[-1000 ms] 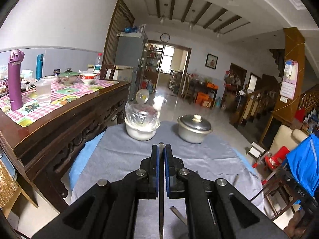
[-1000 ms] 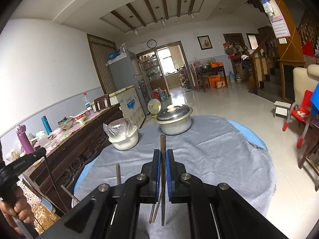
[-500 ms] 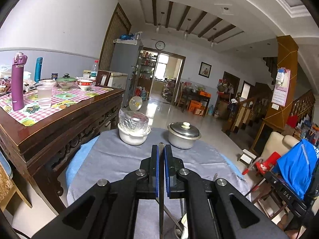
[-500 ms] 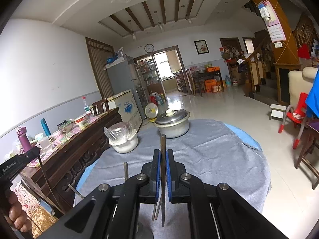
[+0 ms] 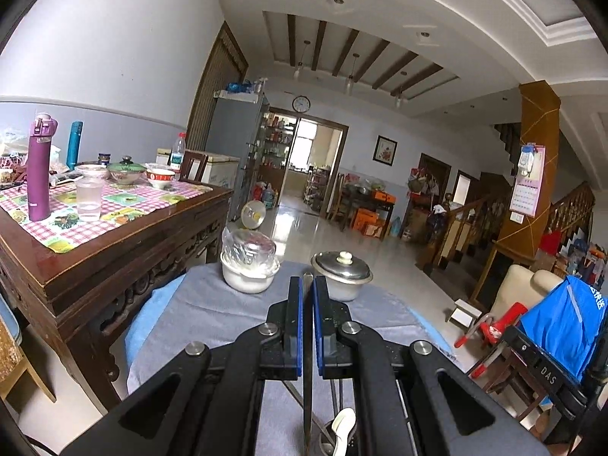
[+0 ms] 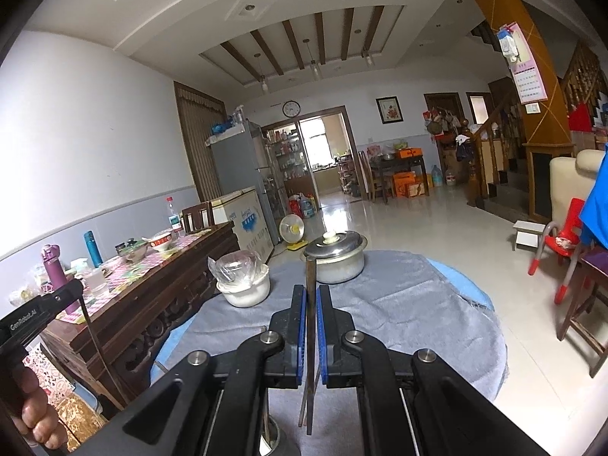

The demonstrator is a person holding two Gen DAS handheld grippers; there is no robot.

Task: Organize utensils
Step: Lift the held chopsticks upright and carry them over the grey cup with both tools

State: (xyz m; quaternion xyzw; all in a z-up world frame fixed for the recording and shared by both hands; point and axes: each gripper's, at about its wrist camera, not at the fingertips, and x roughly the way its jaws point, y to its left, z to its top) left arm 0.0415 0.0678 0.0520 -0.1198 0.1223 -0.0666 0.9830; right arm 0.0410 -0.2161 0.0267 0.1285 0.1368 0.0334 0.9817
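Utensil holder (image 5: 334,439) mostly hidden under left claw (image 5: 307,288); chopstick (image 6: 309,342) lower end behind right claw (image 6: 311,292).

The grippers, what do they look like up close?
Both match. The left gripper and right gripper have black angular arms, round silver bolts and flat fingers lined with blue pads. From the right wrist view, the left one's black handle shows white lettering and a thin dark cable hanging from it.

A long room with a glossy pale tiled floor (image 6: 437,228) and white walls; dark beams (image 5: 357,57) cross the recessed ceiling; a round clock (image 6: 291,108) hangs above a bright doorway (image 6: 323,152). A carved dark wooden sideboard (image 5: 114,266) stands at the left wall; a wooden staircase (image 6: 494,144) rises at the right.
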